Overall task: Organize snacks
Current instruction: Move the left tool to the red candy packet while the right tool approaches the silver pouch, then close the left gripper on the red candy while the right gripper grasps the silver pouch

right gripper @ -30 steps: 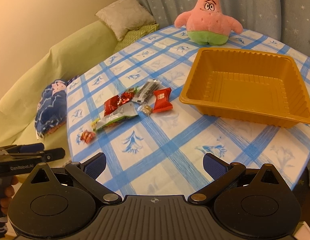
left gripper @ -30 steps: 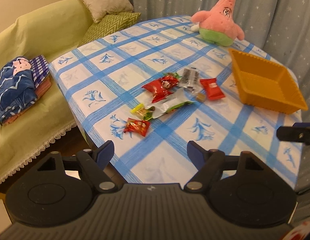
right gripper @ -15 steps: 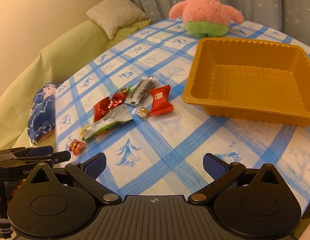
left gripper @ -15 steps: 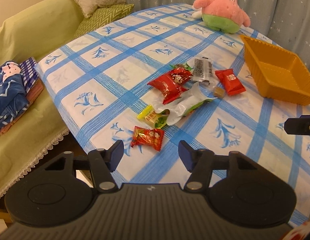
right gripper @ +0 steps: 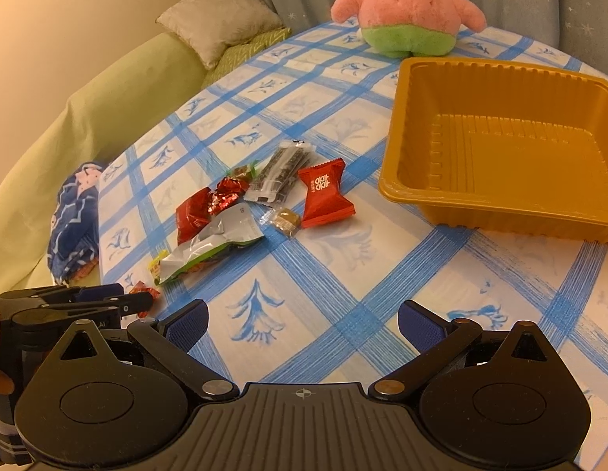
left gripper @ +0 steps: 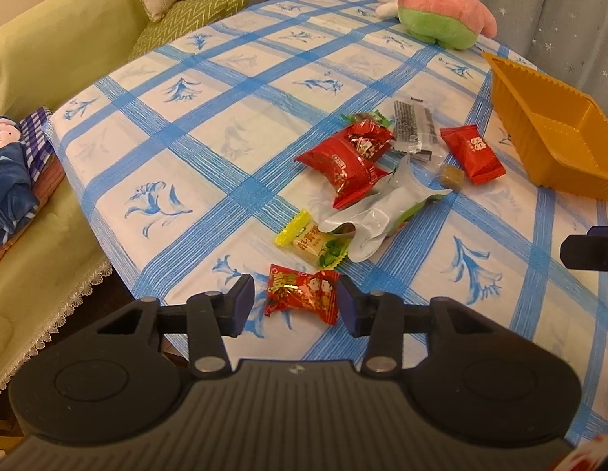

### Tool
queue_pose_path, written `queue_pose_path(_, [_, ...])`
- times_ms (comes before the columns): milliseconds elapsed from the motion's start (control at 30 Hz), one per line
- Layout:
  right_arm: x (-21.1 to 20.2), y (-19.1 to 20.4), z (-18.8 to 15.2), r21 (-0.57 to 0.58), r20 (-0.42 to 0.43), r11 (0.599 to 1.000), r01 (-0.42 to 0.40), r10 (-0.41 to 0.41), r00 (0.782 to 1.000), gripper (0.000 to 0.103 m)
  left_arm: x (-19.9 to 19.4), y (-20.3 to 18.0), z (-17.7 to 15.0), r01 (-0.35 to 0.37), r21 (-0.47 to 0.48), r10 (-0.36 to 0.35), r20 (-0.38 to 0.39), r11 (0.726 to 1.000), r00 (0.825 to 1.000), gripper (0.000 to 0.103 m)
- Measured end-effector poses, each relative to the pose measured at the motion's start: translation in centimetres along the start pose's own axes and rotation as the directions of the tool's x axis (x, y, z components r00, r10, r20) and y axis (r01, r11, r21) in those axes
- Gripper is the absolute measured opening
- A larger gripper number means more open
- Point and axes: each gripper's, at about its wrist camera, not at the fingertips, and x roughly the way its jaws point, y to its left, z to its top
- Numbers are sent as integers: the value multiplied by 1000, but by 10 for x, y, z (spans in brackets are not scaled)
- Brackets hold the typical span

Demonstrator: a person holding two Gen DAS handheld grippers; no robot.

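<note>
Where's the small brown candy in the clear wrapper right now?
In the right wrist view the small brown candy lies on the tablecloth, left of the red square packet, near the silver pouch.

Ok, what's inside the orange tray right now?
The orange tray holds nothing: its ribbed floor and walls are bare in the right wrist view. All snacks, like the red packet, lie on the tablecloth beside it.

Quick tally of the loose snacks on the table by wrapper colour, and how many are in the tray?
Red wrappers: 4
Silver-green pouch: 1
Yellow-green candy: 1
Clear dark-bar pack: 1
Clear-wrapped brown candy: 1
Total: 8
In the tray: 0
</note>
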Motion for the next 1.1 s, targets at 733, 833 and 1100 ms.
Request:
queue_pose_path(733, [45, 23, 13, 52, -41, 992, -118, 120, 992, 62, -5, 17, 4, 40, -11, -40, 16, 999, 999, 23])
queue_pose_path(833, [56, 34, 19, 53, -47, 987, -150, 152, 987, 55, -7, 20, 5, 40, -18, -39, 20, 999, 999, 23])
queue_pose_path(1100, [84, 59, 28, 72, -68, 981, -181, 186, 980, 47, -8, 25, 7, 46, -36, -45, 17, 998, 999, 23])
